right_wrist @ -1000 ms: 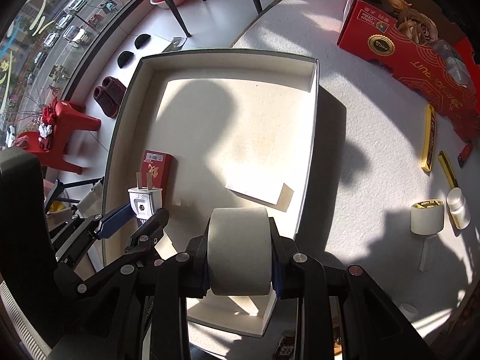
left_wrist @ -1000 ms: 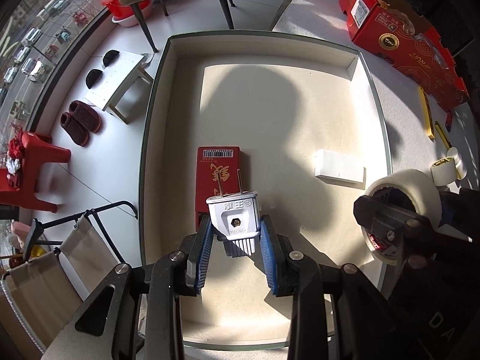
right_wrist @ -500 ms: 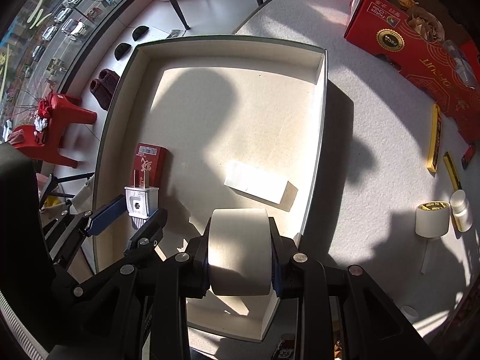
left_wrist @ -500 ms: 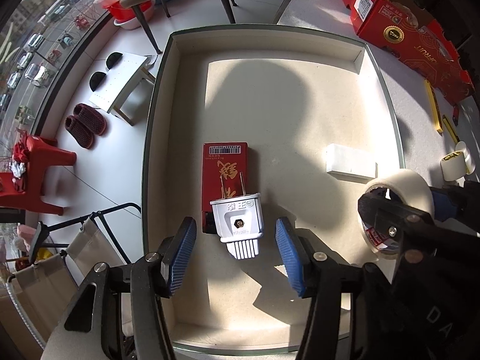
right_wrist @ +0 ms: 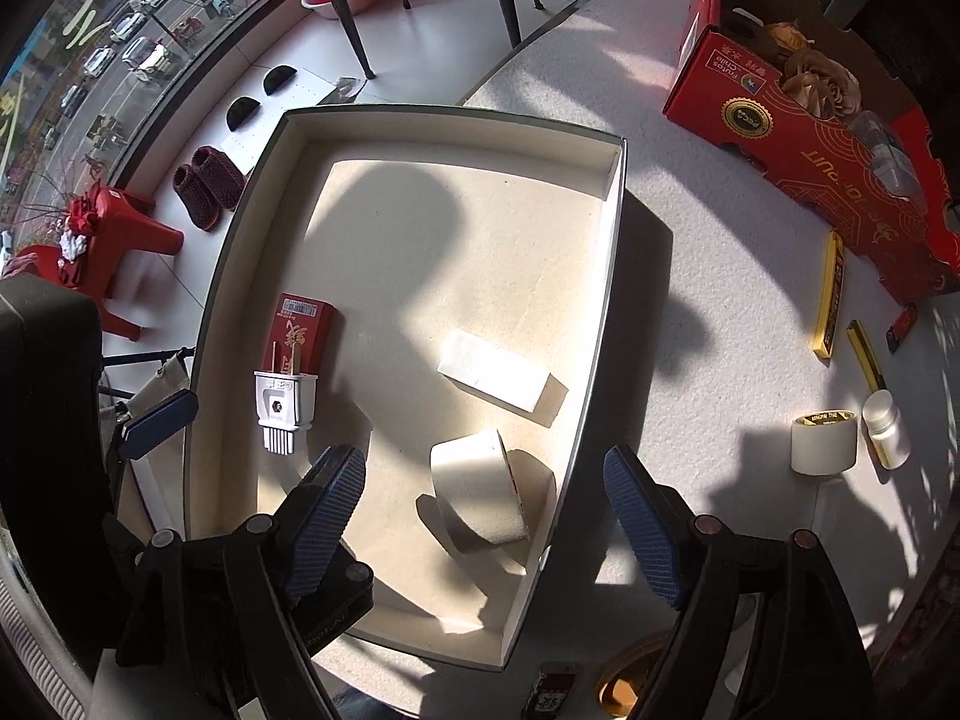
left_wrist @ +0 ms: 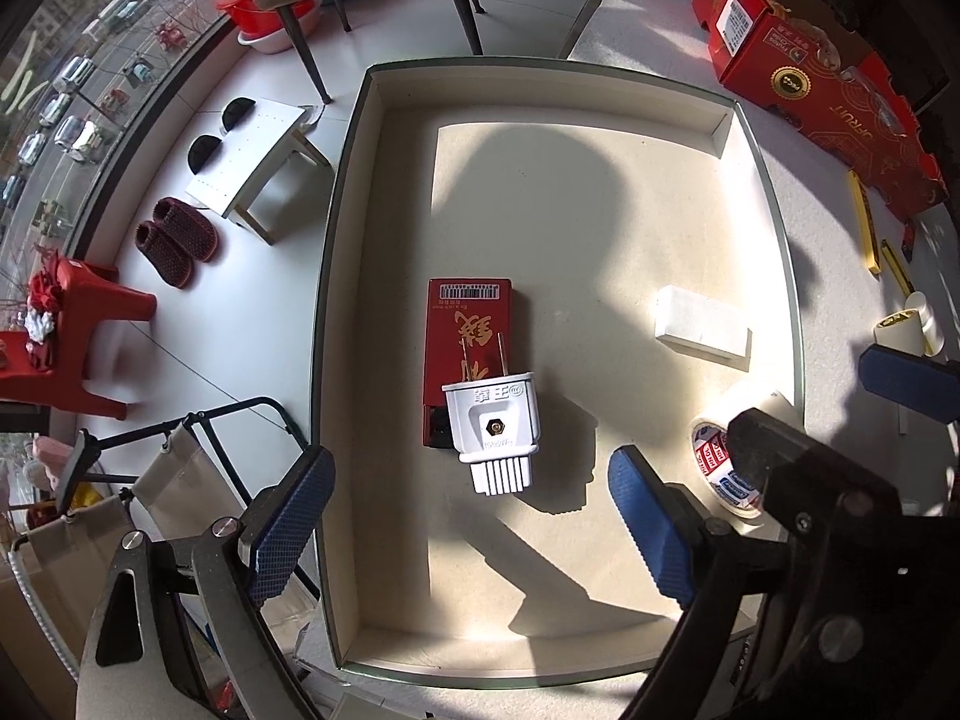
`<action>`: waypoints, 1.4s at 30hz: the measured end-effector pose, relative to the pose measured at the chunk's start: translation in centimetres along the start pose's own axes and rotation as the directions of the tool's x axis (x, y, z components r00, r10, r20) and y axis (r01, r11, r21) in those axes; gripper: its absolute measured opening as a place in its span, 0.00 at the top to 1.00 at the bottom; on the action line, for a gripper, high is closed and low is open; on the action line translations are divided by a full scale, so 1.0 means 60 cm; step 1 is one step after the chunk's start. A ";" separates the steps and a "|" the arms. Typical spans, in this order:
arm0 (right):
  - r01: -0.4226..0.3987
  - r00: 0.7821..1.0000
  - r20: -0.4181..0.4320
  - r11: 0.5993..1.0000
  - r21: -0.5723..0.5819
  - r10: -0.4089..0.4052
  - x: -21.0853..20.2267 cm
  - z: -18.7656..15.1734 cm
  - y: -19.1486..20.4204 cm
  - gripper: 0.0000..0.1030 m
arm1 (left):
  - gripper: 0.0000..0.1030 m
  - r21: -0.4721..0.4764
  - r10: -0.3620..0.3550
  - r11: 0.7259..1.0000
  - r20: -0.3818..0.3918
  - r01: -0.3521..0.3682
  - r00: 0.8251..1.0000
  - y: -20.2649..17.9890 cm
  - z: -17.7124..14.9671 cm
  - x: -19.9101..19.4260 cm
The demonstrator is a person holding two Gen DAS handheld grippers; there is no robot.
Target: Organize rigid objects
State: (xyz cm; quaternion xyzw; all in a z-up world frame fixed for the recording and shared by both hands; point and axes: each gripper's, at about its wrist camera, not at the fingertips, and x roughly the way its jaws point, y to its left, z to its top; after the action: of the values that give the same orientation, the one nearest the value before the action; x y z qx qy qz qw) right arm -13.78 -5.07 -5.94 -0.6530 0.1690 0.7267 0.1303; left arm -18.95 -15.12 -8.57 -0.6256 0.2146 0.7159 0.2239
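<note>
A shallow beige tray (left_wrist: 384,276) (right_wrist: 609,240) holds a white plug adapter (left_wrist: 495,426) (right_wrist: 283,405) lying partly on a red packet (left_wrist: 465,336) (right_wrist: 300,330), a white block (left_wrist: 702,330) (right_wrist: 501,375), and a roll of tape (right_wrist: 480,495) (left_wrist: 729,450) near the tray's right wall. My left gripper (left_wrist: 468,534) is open and empty just behind the plug. My right gripper (right_wrist: 486,534) is open above the tape roll, not touching it.
On the table right of the tray lie a red cardboard box (right_wrist: 810,120), yellow bars (right_wrist: 831,294), a small tape roll (right_wrist: 822,441) and a white bottle (right_wrist: 888,429). Left of the tray the floor shows slippers (left_wrist: 177,246), a stool (left_wrist: 252,162) and a red chair (left_wrist: 72,330).
My left gripper opened, released the plug on the red packet and drew back. My right gripper opened and released the tape roll, which now sits in the tray.
</note>
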 end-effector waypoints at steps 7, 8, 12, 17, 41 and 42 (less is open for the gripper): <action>-0.029 0.999 -0.016 0.997 0.069 0.030 -0.015 -0.030 -0.023 0.19 | 0.00 -0.022 0.012 1.000 0.012 -0.012 1.000 0.013 -0.016 -0.005; -0.032 0.999 -0.020 0.996 0.083 0.033 -0.016 -0.035 -0.025 0.19 | 0.00 -0.016 0.012 1.000 0.001 -0.012 1.000 0.013 -0.018 -0.007; -0.044 0.998 -0.041 0.990 0.131 0.050 -0.021 -0.065 -0.036 0.19 | 0.00 0.011 0.012 1.000 -0.026 -0.012 1.000 0.009 -0.035 -0.009; -0.051 0.996 -0.065 0.986 0.158 0.061 -0.024 -0.100 -0.043 0.19 | 0.00 0.051 0.022 0.999 -0.049 -0.019 0.999 -0.002 -0.062 -0.017; -0.082 0.996 0.006 0.930 0.357 0.086 -0.069 -0.191 -0.168 0.19 | 0.00 0.332 0.057 0.942 -0.028 -0.045 0.998 -0.142 -0.069 -0.060; -0.082 0.996 0.007 0.924 0.373 0.086 -0.069 -0.197 -0.177 0.19 | 0.00 0.347 0.055 0.937 -0.026 -0.043 0.998 -0.152 -0.070 -0.061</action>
State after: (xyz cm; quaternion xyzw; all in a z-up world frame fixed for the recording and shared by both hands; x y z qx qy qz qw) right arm 1.77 -0.18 -3.70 -0.6120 0.3324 0.6831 0.2198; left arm -9.76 -10.41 -5.75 -0.5834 0.3567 0.6612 0.3086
